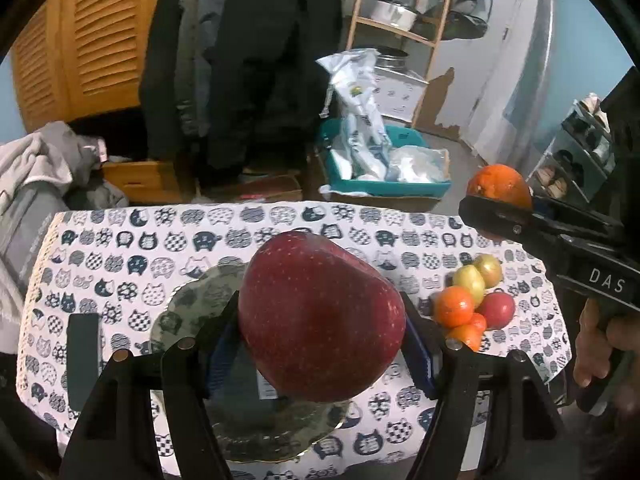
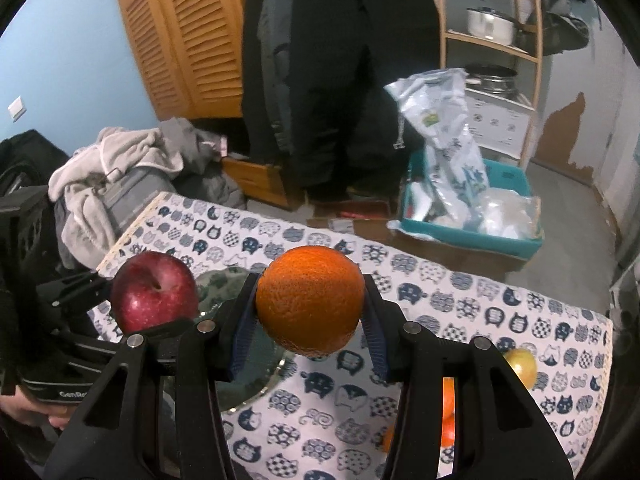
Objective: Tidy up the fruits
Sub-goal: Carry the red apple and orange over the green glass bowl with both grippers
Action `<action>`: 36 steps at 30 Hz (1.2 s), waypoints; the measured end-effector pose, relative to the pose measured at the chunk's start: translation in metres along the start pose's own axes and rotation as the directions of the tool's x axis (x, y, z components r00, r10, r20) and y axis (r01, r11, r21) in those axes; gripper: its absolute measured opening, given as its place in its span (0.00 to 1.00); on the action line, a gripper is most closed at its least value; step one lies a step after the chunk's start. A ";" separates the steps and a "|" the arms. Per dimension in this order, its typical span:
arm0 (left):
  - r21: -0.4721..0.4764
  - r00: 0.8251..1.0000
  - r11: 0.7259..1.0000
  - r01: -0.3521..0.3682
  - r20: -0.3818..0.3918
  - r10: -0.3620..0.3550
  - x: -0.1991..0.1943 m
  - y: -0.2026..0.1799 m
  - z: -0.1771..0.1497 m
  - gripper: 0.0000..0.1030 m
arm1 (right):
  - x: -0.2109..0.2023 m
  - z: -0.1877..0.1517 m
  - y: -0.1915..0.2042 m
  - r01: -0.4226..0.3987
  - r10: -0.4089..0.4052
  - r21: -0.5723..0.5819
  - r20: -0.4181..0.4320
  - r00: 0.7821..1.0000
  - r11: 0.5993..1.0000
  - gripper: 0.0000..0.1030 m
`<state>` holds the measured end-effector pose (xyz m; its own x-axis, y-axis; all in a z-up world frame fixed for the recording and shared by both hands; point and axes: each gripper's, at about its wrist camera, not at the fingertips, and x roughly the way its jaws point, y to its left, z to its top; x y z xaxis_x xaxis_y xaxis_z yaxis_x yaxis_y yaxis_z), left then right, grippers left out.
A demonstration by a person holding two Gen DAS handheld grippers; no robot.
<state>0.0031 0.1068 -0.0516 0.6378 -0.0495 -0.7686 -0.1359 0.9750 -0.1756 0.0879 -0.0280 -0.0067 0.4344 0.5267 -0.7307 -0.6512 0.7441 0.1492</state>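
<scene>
My left gripper [image 1: 320, 320] is shut on a large red apple [image 1: 320, 316], held above a green patterned plate [image 1: 188, 304] on the cat-print tablecloth. The apple [image 2: 154, 292] also shows at the left of the right wrist view, in the left gripper [image 2: 154, 312]. My right gripper [image 2: 310, 312] is shut on an orange [image 2: 310, 300], above the table just right of the plate [image 2: 218, 284]. That orange [image 1: 500, 186] and the right gripper [image 1: 496, 210] appear at the right of the left wrist view. A pile of small fruits [image 1: 474, 298] lies on the cloth at right.
A dark phone-like slab [image 1: 82, 356] lies on the table's left. Beyond the far edge stand a teal bin [image 1: 384, 168] with bags, hanging dark coats, a wooden shelf with pots and a heap of clothes [image 2: 108, 176]. A hand [image 1: 596, 344] grips the right tool.
</scene>
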 end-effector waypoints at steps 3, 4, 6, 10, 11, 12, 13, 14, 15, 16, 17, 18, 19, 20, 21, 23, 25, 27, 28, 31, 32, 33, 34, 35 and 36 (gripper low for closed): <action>-0.026 1.000 1.000 -0.013 -0.016 0.013 0.003 0.013 -0.004 0.71 | 0.011 0.002 0.009 -0.011 0.011 -0.010 -0.015 1.000 1.000 0.45; -0.034 1.000 0.999 -0.017 -0.021 0.016 0.004 0.018 -0.006 0.71 | 0.014 0.002 0.012 -0.017 0.016 -0.012 -0.020 1.000 1.000 0.45; -0.049 0.999 0.998 -0.028 -0.031 0.027 0.006 0.027 -0.009 0.71 | 0.020 0.004 0.019 -0.026 0.025 -0.019 -0.028 0.999 0.999 0.45; -0.069 0.998 0.996 -0.051 -0.040 0.048 0.009 0.040 -0.014 0.71 | 0.031 0.009 0.034 -0.045 0.044 -0.029 -0.039 0.998 0.999 0.45; -0.074 0.998 0.996 -0.056 -0.044 0.053 0.010 0.043 -0.015 0.71 | 0.034 0.010 0.037 -0.049 0.048 -0.033 -0.043 0.998 0.998 0.45; -0.081 0.997 0.995 -0.061 -0.051 0.057 0.012 0.048 -0.017 0.71 | 0.038 0.011 0.041 -0.054 0.052 -0.037 -0.049 0.997 0.998 0.45; -0.085 0.997 0.994 -0.065 -0.055 0.060 0.012 0.051 -0.017 0.71 | 0.041 0.011 0.044 -0.058 0.056 -0.041 -0.055 0.997 0.997 0.45; -0.089 0.996 0.993 -0.071 -0.060 0.065 0.014 0.055 -0.019 0.71 | 0.044 0.012 0.045 -0.061 0.059 -0.043 -0.059 0.997 0.997 0.45; -0.094 0.995 0.993 -0.077 -0.066 0.071 0.016 0.059 -0.021 0.71 | 0.047 0.012 0.048 -0.066 0.063 -0.045 -0.065 0.996 0.997 0.45; -0.099 0.994 0.991 -0.085 -0.076 0.077 0.018 0.063 -0.023 0.71 | 0.052 0.012 0.051 -0.071 0.068 -0.046 -0.074 0.995 0.996 0.45; -0.103 0.993 0.991 -0.088 -0.083 0.080 0.021 0.067 -0.025 0.71 | 0.055 0.011 0.053 -0.075 0.071 -0.047 -0.081 0.994 0.996 0.45; -0.109 0.992 0.990 -0.091 -0.095 0.081 0.024 0.070 -0.027 0.71 | 0.059 0.011 0.055 -0.079 0.074 -0.048 -0.089 0.993 0.996 0.45; -0.117 0.991 0.989 -0.093 -0.111 0.080 0.028 0.074 -0.030 0.71 | 0.064 0.011 0.057 -0.081 0.076 -0.048 -0.096 0.993 0.996 0.45; -0.127 0.989 0.988 -0.093 -0.126 0.077 0.032 0.078 -0.033 0.71 | 0.068 0.010 0.058 -0.083 0.077 -0.049 -0.105 0.991 0.995 0.45; -0.135 0.987 0.987 -0.091 -0.141 0.072 0.037 0.080 -0.035 0.71 | 0.072 0.009 0.060 -0.083 0.078 -0.049 -0.112 0.991 0.995 0.45; -0.141 0.984 0.986 -0.092 -0.165 0.068 0.044 0.083 -0.040 0.71 | 0.081 0.007 0.063 -0.088 0.081 -0.049 -0.128 0.988 0.995 0.45; -0.144 0.979 0.985 -0.096 -0.191 0.067 0.054 0.086 -0.045 0.71 | 0.091 0.004 0.066 -0.093 0.085 -0.047 -0.145 0.986 0.995 0.45; -0.136 0.975 0.985 -0.102 -0.212 0.072 0.063 0.087 -0.051 0.71 | 0.099 0.001 0.067 -0.100 0.091 -0.048 -0.161 0.983 0.994 0.45; -0.134 0.972 0.985 -0.106 -0.224 0.074 0.067 0.088 -0.054 0.71 | 0.103 -0.002 0.069 -0.102 0.092 -0.050 -0.170 0.981 0.994 0.45; -0.153 0.964 0.982 -0.107 -0.260 0.064 0.079 0.094 -0.063 0.71 | 0.117 -0.011 0.070 -0.106 0.092 -0.055 -0.205 0.974 0.993 0.45; -0.157 0.961 0.981 -0.110 -0.271 0.064 0.082 0.095 -0.065 0.71 | 0.120 -0.014 0.070 -0.106 0.092 -0.054 -0.215 0.972 0.993 0.45; -0.160 0.956 0.981 -0.115 -0.285 0.065 0.086 0.097 -0.068 0.71 | 0.123 -0.017 0.071 -0.106 0.091 -0.054 -0.226 0.970 0.993 0.45; -0.161 0.953 0.980 -0.119 -0.297 0.067 0.089 0.098 -0.071 0.71 | 0.127 -0.020 0.071 -0.106 0.091 -0.055 -0.236 0.967 0.993 0.45; -0.160 0.950 0.979 -0.125 -0.305 0.071 0.091 0.098 -0.073 0.71 | 0.130 -0.024 0.070 -0.105 0.088 -0.056 -0.246 0.965 0.993 0.45; -0.158 0.946 0.978 -0.134 -0.315 0.079 0.093 0.099 -0.075 0.71 | 0.132 -0.026 0.070 -0.104 0.086 -0.056 -0.254 0.963 0.993 0.45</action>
<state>-0.0080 0.1820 -0.1865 0.3540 -0.0379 -0.9345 -0.3383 0.9263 -0.1658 0.0832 0.0832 -0.1103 0.2043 0.4672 -0.8602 -0.7264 0.6614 0.1867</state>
